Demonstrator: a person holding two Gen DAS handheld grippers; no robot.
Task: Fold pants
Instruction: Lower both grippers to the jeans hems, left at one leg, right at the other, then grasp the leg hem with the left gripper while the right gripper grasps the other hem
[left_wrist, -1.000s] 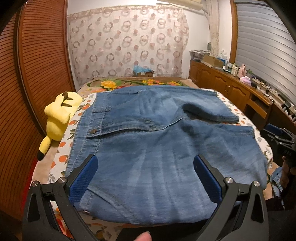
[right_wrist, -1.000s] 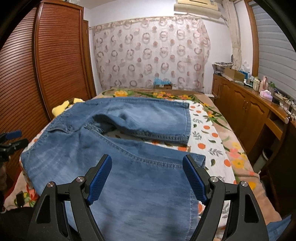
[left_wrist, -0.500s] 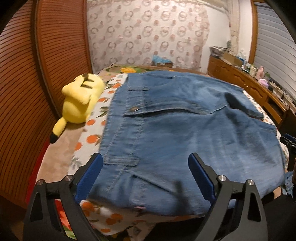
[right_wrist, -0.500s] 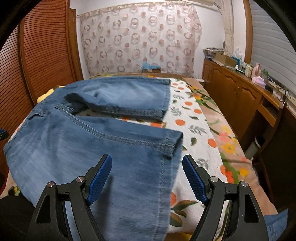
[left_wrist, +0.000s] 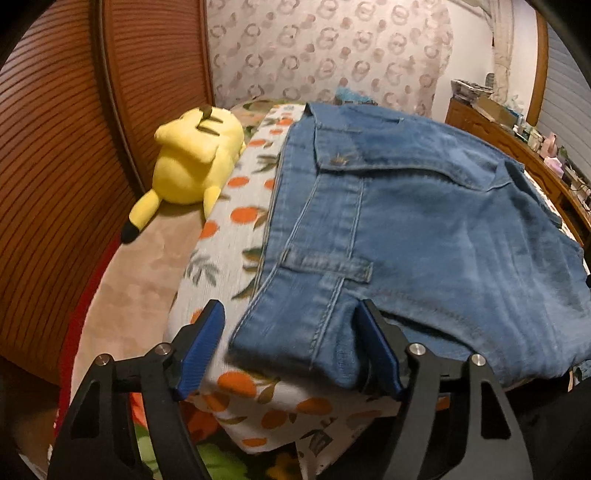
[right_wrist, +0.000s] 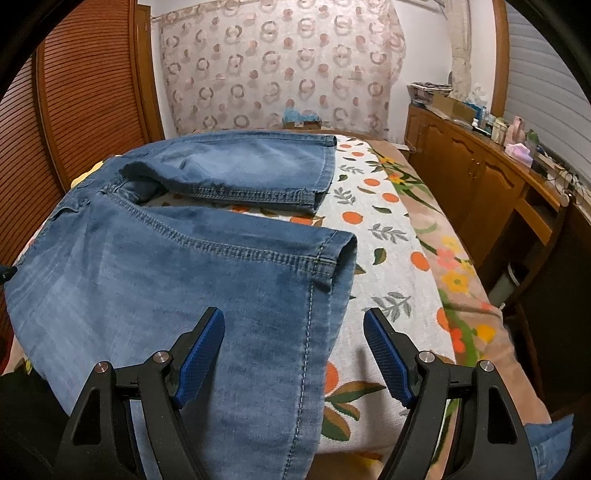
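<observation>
Blue denim pants (left_wrist: 424, 221) lie spread across the bed, waistband at the left, legs to the right. My left gripper (left_wrist: 291, 343) is open, its blue pads on either side of the near waistband corner (left_wrist: 295, 332) at the bed's front edge. My right gripper (right_wrist: 293, 350) is open over the near leg (right_wrist: 184, 280), close to its hem (right_wrist: 332, 266). The far leg (right_wrist: 251, 166) lies flat behind it, with bedsheet showing between the two legs.
A yellow plush toy (left_wrist: 195, 162) lies on the bed left of the waistband, against the wooden slatted wardrobe (left_wrist: 55, 147). The orange-print bedsheet (right_wrist: 388, 240) lies under the pants. A wooden cabinet (right_wrist: 480, 177) with clutter runs along the right wall.
Both grippers have moved outward and lower: the left towards the waistband corner, the right towards the near leg's hem. The pants have not moved.
</observation>
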